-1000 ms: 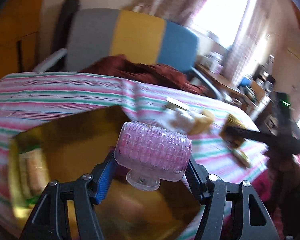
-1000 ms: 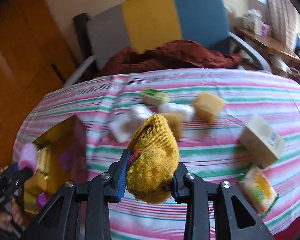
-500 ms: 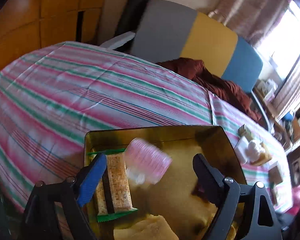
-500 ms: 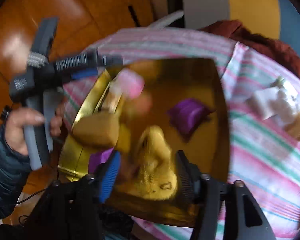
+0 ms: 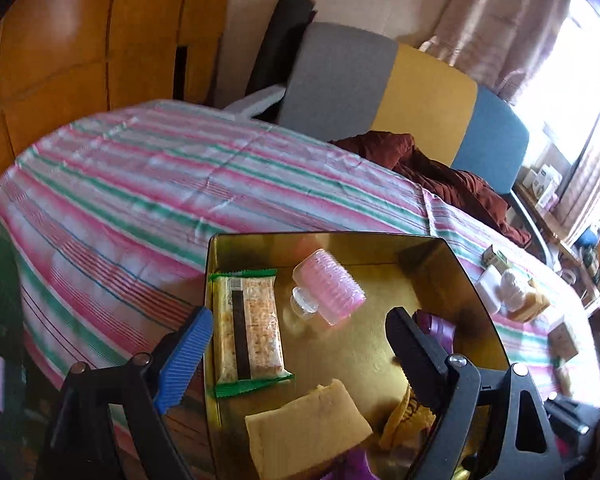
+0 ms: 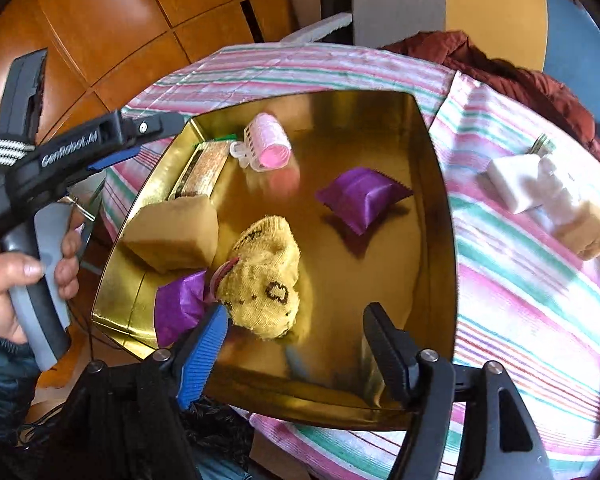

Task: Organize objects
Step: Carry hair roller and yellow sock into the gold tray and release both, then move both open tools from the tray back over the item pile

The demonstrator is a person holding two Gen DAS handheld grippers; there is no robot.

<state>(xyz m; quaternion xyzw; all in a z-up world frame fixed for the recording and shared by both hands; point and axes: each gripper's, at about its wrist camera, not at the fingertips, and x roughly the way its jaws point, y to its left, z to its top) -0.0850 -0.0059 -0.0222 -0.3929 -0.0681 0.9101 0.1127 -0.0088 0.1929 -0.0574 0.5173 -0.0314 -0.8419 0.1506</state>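
Nearest in the right wrist view, the right gripper [image 6: 296,344] is seen at the bottom of the frame with its jaws opening; the sock [image 6: 266,276] lies just beyond the blue pad, inside the tin [image 6: 440,184], and is not pressed by either pad. In the left wrist view, the left gripper [image 5: 300,354] is held wide with nothing between its jaws. The curler [image 5: 328,286] rests on the tin floor at mid frame, beside the snack bar [image 5: 246,328] along the left wall. A sponge [image 5: 308,428] and the sock's edge lie at the bottom of that view.

The step in hand is judged to be the release of two items into the tin, both now deposited. The next move is judged to call for both grippers being lifted clear of the tin walls and carried to the loose items on the cloth.

Further in, two purple packets [image 6: 362,196] are seen in the tin, one at mid frame and one at the lower left beside the sock. Beyond the tin's right wall, on the striped cloth [image 5: 140,184], a white block [image 6: 514,184], a white lump and a tan sponge [image 6: 588,232] lie clustered at the right of the frame, touching or nearly so. A small box [image 5: 496,257] sits past them.

Farthest, a chair [image 5: 380,88] draped with a red garment [image 5: 440,168] stands behind the table. No obstacle is seen between tin and cluster; crowding within the cluster may hinder a clean grasp.
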